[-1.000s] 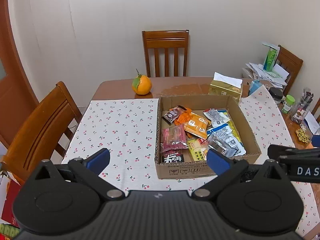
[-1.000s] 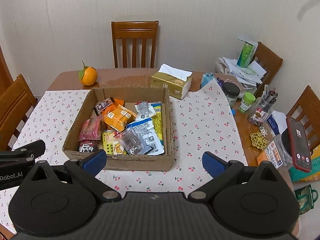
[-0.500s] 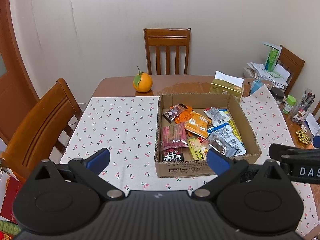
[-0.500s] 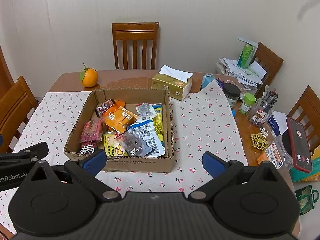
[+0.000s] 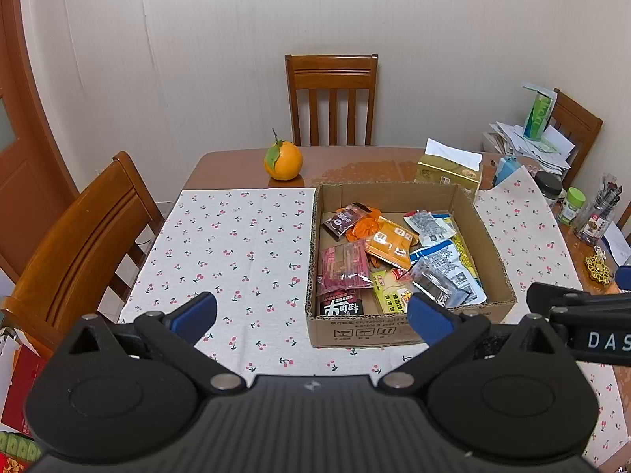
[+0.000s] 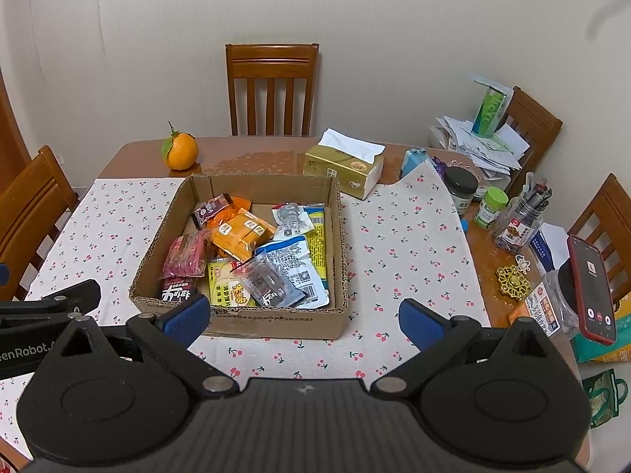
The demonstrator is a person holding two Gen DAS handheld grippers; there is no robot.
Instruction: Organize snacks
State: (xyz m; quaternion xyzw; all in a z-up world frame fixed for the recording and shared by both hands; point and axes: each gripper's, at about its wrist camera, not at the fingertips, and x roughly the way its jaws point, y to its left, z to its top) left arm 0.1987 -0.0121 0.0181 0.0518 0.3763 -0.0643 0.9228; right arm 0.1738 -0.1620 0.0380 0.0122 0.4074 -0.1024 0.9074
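Left tongs (image 5: 311,313) and right tongs (image 6: 303,317), both spread wide and empty, hover above the near edge of the table (image 6: 276,153). The cardboard box (image 6: 276,321) lies just ahead of them on a cherry-print cloth (image 5: 236,244): ahead and right of the left tongs, ahead and slightly left of the right tongs. Loose snack packets fill the box, among them an orange packet (image 6: 241,232), a red packet (image 6: 185,254), a white-and-blue packet (image 6: 294,260) and a clear packet with dark contents (image 6: 268,282). Beyond the box stand an orange with a leaf (image 6: 179,151) and a gold tissue box (image 6: 343,171). Jars, a pen holder (image 6: 520,222) and stacked papers crowd the right side; a red phone (image 6: 591,289) stands upright there. Wooden chairs (image 6: 272,86) ring the table against a pale wall.
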